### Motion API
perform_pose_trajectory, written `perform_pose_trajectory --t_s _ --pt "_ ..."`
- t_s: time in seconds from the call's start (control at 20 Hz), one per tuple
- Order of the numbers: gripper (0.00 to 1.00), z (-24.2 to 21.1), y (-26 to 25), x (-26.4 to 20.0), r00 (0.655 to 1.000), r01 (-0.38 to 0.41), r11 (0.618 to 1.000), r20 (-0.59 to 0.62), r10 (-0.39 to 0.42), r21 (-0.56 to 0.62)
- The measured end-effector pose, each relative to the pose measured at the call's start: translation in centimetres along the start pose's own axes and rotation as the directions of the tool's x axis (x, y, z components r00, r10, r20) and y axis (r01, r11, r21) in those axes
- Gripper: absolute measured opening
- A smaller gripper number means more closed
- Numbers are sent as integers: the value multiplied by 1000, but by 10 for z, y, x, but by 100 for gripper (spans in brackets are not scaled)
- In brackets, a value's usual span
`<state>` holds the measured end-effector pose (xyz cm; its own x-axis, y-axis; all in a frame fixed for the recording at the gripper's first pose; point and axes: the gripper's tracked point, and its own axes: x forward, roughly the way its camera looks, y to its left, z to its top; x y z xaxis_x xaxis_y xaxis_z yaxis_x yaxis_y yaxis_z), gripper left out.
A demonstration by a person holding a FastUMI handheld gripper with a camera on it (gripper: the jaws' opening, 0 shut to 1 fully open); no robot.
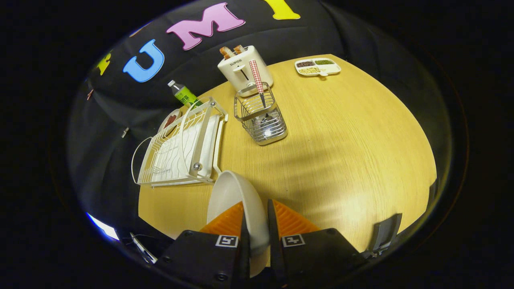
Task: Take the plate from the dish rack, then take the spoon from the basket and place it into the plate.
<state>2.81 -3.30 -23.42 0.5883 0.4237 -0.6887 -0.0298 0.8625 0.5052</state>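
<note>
Black cloth is backing a round wooden table (pixel 341 132), and I am looking down across it along the gripper (pixel 257 218).

Through the gripper view, I am holding the plate (pixel 235 200) on edge: both fingers are pinching its rim, nearly closed, with just the thickness of the plate between them. It is hanging tilted above the near part of the table, just this side of the rack (pixel 180 148), so I am judging the first step as done bar the setting down. Gripping by the rim is what is keeping the plate upright; it will need laying flat before it can take anything.

The spoon (pixel 259 86) is standing handle-up in the wire basket (pixel 263 120), beyond the fingers and just right of the rack. Its checked handle is sticking well above the basket's rim, which I am reading as the obvious place to pinch. A toaster (pixel 243 68) is standing close behind the basket, a green bottle (pixel 184 94) behind the rack, and a divided tray (pixel 318 67) near the far edge.

Open room is lying to the right of the fingers and ahead: a broad bare stretch of wood, well apart from the basket. The near table edge is passing close under the plate, so I am favouring a spot further in.
</note>
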Motion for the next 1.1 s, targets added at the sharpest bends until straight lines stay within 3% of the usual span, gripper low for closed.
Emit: perform_pose_trajectory --t_s 0.1,0.3,0.45,0.65,1.1 --pt "26 1 -8 15 1000 -5 1000 -18 5 28" --pt "26 2 -24 30 1000 10 1000 -29 -11 -23" --pt "42 10 -21 28 1000 4 999 10 -4 -40" --pt "94 44 -13 18 989 40 992 148 -22 -116" --pt "99 145 28 10 929 80 968 371 14 -237"
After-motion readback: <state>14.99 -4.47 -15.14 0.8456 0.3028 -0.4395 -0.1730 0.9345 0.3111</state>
